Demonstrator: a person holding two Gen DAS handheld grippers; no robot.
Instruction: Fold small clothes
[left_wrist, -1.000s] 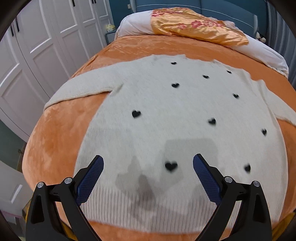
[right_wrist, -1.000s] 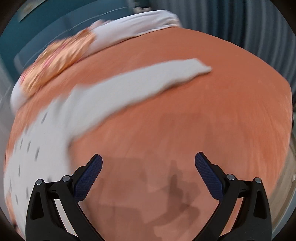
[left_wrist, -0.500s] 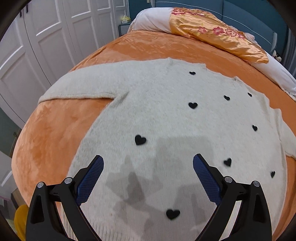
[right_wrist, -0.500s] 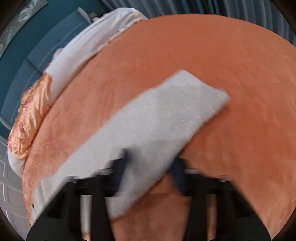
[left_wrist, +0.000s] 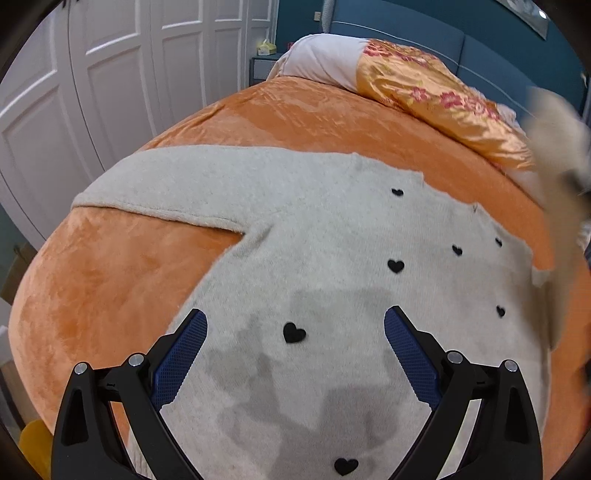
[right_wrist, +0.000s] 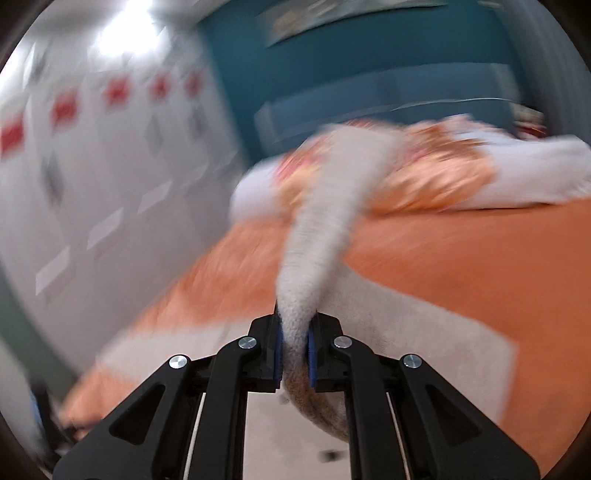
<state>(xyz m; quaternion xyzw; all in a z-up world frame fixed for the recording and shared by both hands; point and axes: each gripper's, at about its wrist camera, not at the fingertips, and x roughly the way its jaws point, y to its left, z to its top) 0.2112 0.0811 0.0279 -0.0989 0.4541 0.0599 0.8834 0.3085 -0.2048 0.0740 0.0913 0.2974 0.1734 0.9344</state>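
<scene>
One fuzzy cream sweater (left_wrist: 314, 229) with black hearts lies flat on a plush orange bedspread (left_wrist: 110, 280) beside white panelled wardrobe doors (left_wrist: 92, 92). Left gripper (left_wrist: 295, 328) spread, empty; right gripper (right_wrist: 295, 347) clamps the sleeve (right_wrist: 325, 221).

Bed (left_wrist: 110, 280) wore orange plush cover. Cream sweater (left_wrist: 314, 236) with black hearts lay flat across it, one sleeve stretched toward white wardrobe side. White pillow (left_wrist: 325, 61) and orange floral quilt (left_wrist: 436, 96) sat at head end.

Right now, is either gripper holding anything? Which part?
The right gripper is shut on the sweater's sleeve, pinched partway along its length and lifted off the bed. The left gripper is open over the sweater body, holding nothing.
</scene>
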